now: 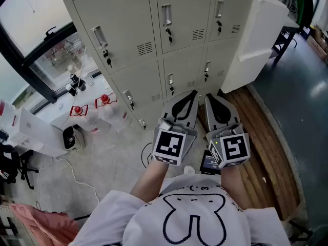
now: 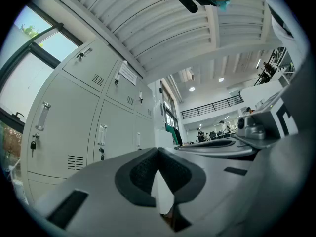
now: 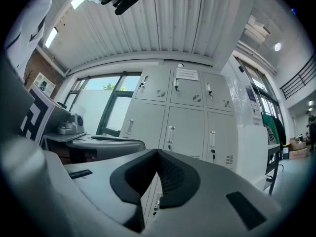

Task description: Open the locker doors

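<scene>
A pale grey locker bank (image 1: 179, 40) stands ahead of me, its doors all shut, each with a vertical handle (image 1: 166, 15) and a key in the lock below it. Both grippers are held side by side at waist height, pointing at the lower lockers and apart from them. My left gripper (image 1: 187, 99) (image 2: 158, 150) is shut with nothing between its pads. Next to it, the right gripper (image 1: 212, 101) (image 3: 158, 152) is shut and empty too. In the right gripper view the locker doors (image 3: 185, 127) rise just beyond the jaw tips.
A tall white cabinet (image 1: 259, 35) stands against the lockers' right end. A wood-plank strip (image 1: 266, 137) runs under my right side. At left, a low white table (image 1: 61, 114) carries red-capped bottles below a window. A black stand (image 1: 284, 37) is at far right.
</scene>
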